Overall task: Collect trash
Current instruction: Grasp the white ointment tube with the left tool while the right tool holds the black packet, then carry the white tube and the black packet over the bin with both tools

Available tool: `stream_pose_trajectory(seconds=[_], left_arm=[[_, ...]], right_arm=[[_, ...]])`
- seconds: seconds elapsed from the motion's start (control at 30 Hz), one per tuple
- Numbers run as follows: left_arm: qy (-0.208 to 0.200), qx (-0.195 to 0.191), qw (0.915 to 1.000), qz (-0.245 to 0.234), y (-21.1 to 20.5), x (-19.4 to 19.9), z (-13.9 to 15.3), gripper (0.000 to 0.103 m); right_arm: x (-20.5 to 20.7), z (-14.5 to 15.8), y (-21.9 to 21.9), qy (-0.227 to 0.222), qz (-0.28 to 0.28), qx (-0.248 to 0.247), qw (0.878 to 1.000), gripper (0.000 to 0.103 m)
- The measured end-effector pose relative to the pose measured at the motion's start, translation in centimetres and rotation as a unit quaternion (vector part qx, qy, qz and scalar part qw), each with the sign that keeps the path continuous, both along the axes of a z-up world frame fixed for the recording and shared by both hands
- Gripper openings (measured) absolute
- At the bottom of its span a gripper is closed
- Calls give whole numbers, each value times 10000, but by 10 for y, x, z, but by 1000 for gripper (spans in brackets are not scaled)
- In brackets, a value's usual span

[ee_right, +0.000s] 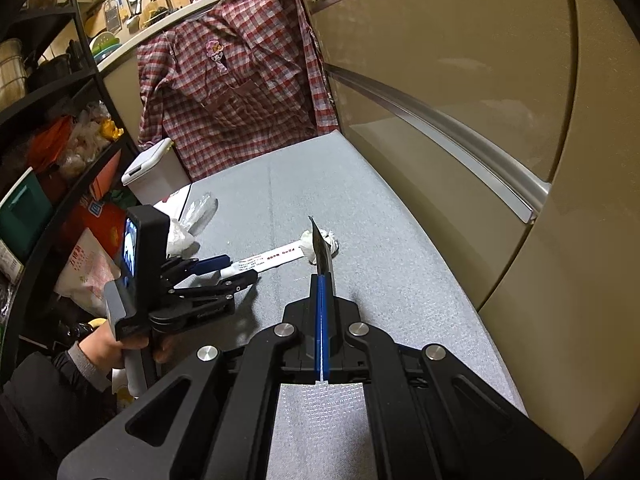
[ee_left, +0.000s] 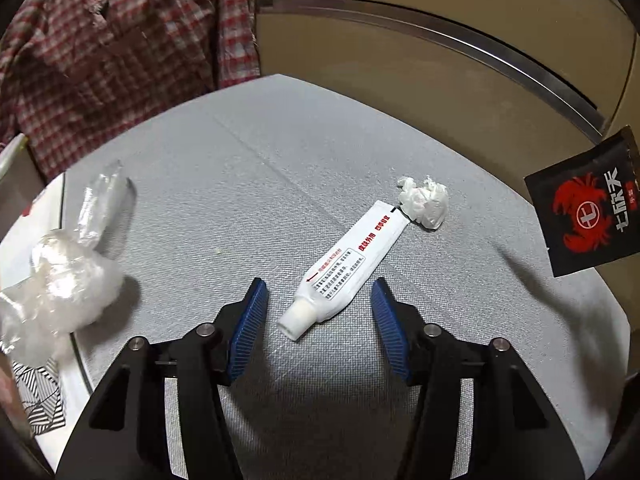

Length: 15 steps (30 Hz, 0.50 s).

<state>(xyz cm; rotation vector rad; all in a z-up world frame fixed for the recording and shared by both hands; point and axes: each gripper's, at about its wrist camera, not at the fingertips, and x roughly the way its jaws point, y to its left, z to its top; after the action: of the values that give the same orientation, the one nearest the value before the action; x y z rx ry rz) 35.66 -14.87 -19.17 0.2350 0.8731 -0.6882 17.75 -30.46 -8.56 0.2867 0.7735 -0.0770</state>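
A white tube point(ee_left: 348, 266) with red and black print lies on the grey table top point(ee_left: 248, 184), cap towards me. My left gripper point(ee_left: 318, 292) is open, its blue pads either side of the tube's cap end, just above the table. A crumpled white tissue point(ee_left: 426, 202) lies at the tube's far end. Crumpled clear plastic point(ee_left: 60, 272) lies at the left. My right gripper point(ee_right: 322, 280) is shut on a black sachet point(ee_right: 322, 248), held edge-on above the table; the sachet shows its red crab print in the left wrist view point(ee_left: 582, 226). The left gripper point(ee_right: 236, 270) also shows in the right wrist view, around the tube point(ee_right: 268, 262).
A beige fridge point(ee_right: 480, 100) stands along the table's right side. A red checked shirt point(ee_right: 232, 80) hangs behind the table. A white lidded bin point(ee_right: 154, 172) stands at the far left corner, with black shelves of clutter point(ee_right: 52, 152) beyond. White printed paper point(ee_left: 36, 396) lies at the table's left edge.
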Motion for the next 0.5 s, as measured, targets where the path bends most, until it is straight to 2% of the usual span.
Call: stream_pose_trajectory(seconds=[0.03, 0.07, 0.3, 0.5], left_arm=[[25, -52, 10000, -62, 0, 0, 1, 28], [51, -110, 9999, -107, 0, 0, 2, 22], [-53, 35, 10000, 22, 8, -17, 6, 20], [-235, 86, 9990, 377, 36, -47, 40, 19]], right_arm=[[1, 0, 1, 3, 15, -14, 10000, 0], [1, -1, 1, 9, 26, -18, 10000, 0], [-1, 2, 3, -39, 41, -86, 9999, 0], [-5, 7, 5, -126, 54, 35, 9999, 0]])
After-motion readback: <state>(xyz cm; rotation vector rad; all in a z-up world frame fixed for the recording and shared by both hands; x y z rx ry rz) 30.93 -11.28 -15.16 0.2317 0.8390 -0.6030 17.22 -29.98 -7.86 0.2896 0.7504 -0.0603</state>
